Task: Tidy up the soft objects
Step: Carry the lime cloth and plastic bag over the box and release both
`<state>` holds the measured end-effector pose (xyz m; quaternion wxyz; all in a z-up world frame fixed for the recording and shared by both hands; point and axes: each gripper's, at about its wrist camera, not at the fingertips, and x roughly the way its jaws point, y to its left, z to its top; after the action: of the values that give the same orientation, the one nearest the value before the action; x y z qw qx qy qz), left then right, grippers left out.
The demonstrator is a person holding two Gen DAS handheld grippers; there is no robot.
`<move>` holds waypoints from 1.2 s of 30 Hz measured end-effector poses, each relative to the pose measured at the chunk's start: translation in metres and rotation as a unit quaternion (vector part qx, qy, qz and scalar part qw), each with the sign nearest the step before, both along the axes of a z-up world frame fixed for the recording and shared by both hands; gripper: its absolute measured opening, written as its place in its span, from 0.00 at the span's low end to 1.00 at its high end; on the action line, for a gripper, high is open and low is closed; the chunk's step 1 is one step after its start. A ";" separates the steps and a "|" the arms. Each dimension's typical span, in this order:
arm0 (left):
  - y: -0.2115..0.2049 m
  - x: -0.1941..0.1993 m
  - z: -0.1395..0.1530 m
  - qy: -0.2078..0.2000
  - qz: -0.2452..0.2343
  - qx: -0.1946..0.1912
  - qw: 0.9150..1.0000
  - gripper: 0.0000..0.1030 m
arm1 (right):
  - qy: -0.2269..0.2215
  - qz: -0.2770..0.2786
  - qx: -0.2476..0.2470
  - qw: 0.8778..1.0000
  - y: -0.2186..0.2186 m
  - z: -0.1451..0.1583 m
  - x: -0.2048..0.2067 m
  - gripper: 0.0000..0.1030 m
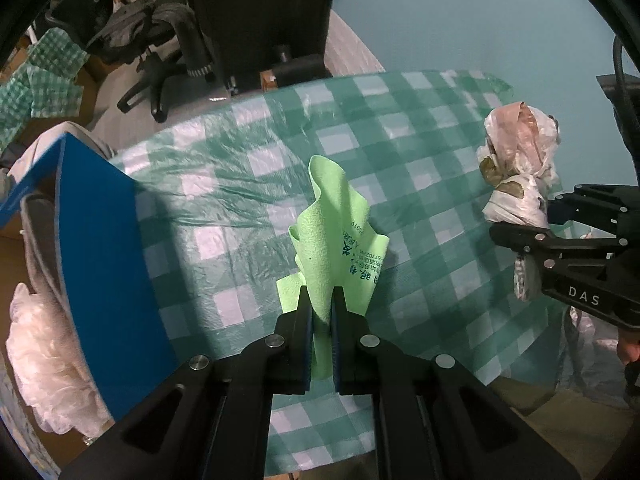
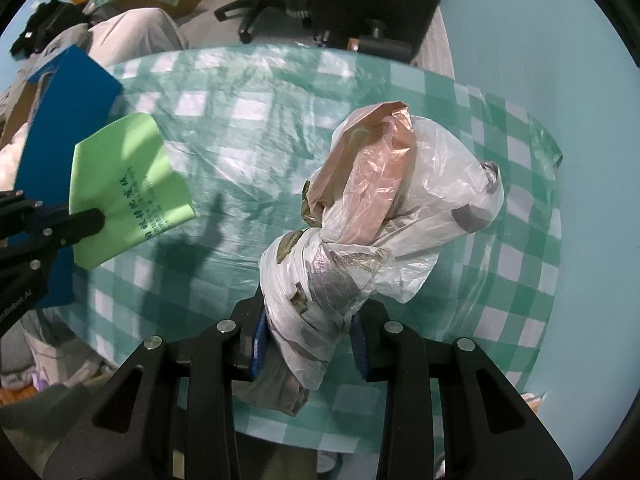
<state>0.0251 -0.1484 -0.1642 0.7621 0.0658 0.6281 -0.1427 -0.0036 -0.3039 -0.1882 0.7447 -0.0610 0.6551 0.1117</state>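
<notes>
My left gripper (image 1: pixel 322 300) is shut on a light green cloth (image 1: pixel 336 232) with printed text, held up above the table; the cloth also shows in the right wrist view (image 2: pixel 124 184), with the left gripper (image 2: pixel 80 224) at the far left. My right gripper (image 2: pixel 306 332) is shut on a knotted bundle of white and pink plastic bags (image 2: pixel 384 208), lifted over the table. In the left wrist view the bundle (image 1: pixel 516 160) sits at the right, clamped by the right gripper (image 1: pixel 520 220).
The table wears a green-and-white checked plastic cover (image 1: pixel 248 184). A blue box (image 1: pixel 104 264) stands at its left edge, with white crumpled plastic (image 1: pixel 44 352) beside it. Office chairs (image 1: pixel 160 40) stand behind the table. A teal wall (image 1: pixel 460 12) lies to the right.
</notes>
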 end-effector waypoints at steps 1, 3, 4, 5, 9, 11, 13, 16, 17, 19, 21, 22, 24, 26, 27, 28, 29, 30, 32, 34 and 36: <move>0.002 -0.001 0.003 -0.002 0.001 -0.001 1.000 0.07 | -0.002 0.003 0.001 1.000 0.001 0.004 -0.001 0.31; 0.007 -0.002 0.011 -0.005 0.004 -0.003 1.000 0.07 | -0.007 0.009 0.004 1.000 0.004 0.012 -0.002 0.31; 0.010 0.000 0.011 -0.005 0.005 -0.003 1.000 0.07 | -0.009 0.012 0.006 1.000 0.005 0.016 -0.003 0.31; 0.013 -0.001 0.015 -0.007 0.007 -0.003 1.000 0.07 | -0.010 0.014 0.009 1.000 0.007 0.021 0.000 0.31; 0.024 -0.002 0.027 -0.017 0.015 0.002 1.000 0.07 | -0.015 0.021 0.019 0.999 0.001 0.036 0.009 0.31; 0.031 -0.004 0.035 -0.024 0.017 0.005 1.000 0.07 | -0.019 0.025 0.021 0.999 0.003 0.042 0.010 0.31; 0.035 -0.006 0.039 -0.032 0.018 0.011 0.999 0.07 | -0.025 0.032 0.024 0.999 0.008 0.049 0.012 0.31; 0.043 -0.011 0.044 -0.038 0.020 0.017 0.999 0.07 | -0.034 0.043 0.028 0.998 0.017 0.058 0.015 0.31; 0.046 -0.012 0.045 -0.038 0.021 0.017 0.999 0.07 | -0.036 0.045 0.030 0.998 0.020 0.061 0.015 0.31; 0.053 -0.016 0.047 -0.038 0.027 0.018 0.999 0.07 | -0.039 0.050 0.034 0.997 0.026 0.064 0.016 0.31; 0.061 -0.019 0.049 -0.037 0.035 0.017 0.999 0.07 | -0.042 0.057 0.039 0.997 0.036 0.068 0.017 0.31; 0.064 -0.020 0.050 -0.036 0.037 0.016 0.999 0.07 | -0.042 0.061 0.041 0.996 0.040 0.069 0.017 0.31; 0.074 -0.023 0.052 -0.036 0.047 0.016 0.998 0.07 | -0.045 0.069 0.045 0.996 0.053 0.071 0.018 0.31; 0.083 -0.025 0.054 -0.037 0.058 0.016 0.998 0.07 | -0.047 0.079 0.048 0.995 0.064 0.073 0.020 0.31; 0.088 -0.025 0.055 -0.038 0.064 0.016 0.997 0.07 | -0.048 0.083 0.050 0.994 0.069 0.074 0.020 0.31; 0.093 -0.026 0.056 -0.038 0.069 0.015 0.997 0.07 | -0.049 0.088 0.051 0.994 0.074 0.076 0.020 0.31; 0.100 -0.026 0.057 -0.039 0.077 0.014 0.996 0.07 | -0.049 0.092 0.053 0.993 0.080 0.076 0.020 0.31; 0.106 -0.027 0.059 -0.040 0.083 0.013 0.996 0.07 | -0.050 0.098 0.054 0.993 0.086 0.077 0.021 0.31; 0.117 -0.028 0.061 -0.043 0.095 0.016 0.994 0.07 | -0.050 0.108 0.057 0.991 0.097 0.079 0.022 0.31; 0.129 -0.031 0.063 -0.046 0.106 0.018 0.993 0.07 | -0.050 0.118 0.060 0.990 0.108 0.080 0.023 0.31; 0.141 -0.033 0.064 -0.047 0.118 0.019 0.992 0.07 | -0.050 0.129 0.064 0.988 0.120 0.081 0.023 0.31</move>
<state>-0.0081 -0.0073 -0.1005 0.8007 0.0126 0.5978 -0.0369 0.0190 -0.1840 -0.1073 0.7584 -0.1027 0.5953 0.2449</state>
